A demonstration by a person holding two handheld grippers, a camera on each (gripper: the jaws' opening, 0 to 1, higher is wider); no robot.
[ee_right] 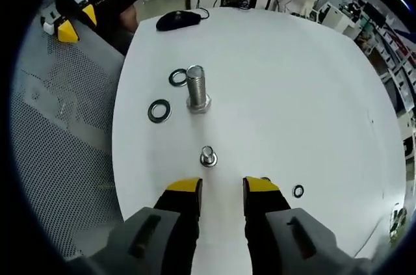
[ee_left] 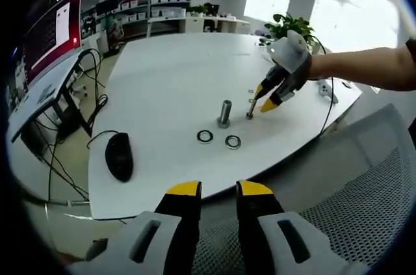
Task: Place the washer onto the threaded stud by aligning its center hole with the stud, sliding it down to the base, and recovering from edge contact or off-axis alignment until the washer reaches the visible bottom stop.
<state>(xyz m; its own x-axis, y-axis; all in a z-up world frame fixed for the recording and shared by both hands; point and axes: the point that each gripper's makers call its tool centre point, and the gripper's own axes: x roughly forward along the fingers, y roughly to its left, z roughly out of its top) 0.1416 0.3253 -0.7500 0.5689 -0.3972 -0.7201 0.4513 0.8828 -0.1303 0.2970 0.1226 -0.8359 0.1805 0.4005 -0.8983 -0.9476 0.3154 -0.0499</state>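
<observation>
Left gripper view: left tongs (ee_left: 218,190) sat narrow and empty, back off the worktop (ee_left: 162,80). Two large washers (ee_left: 205,136) lay flat just beside the big stud (ee_left: 225,113).

Right gripper view: right tongs (ee_right: 223,188) were slightly parted, empty, just short of the small stud (ee_right: 208,157). One small washer (ee_right: 298,191) lay near the right jaw. Advice: pinch the washer by its rim, keep it level, centre the hole before lowering.

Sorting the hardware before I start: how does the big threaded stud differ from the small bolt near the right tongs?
The threaded stud is taller and thicker than the small bolt. The stud has two washers lying beside it; the bolt stands alone, just ahead of the open right tongs. Both are grey metal, standing upright on the white table, neither wearing a washer.
</observation>
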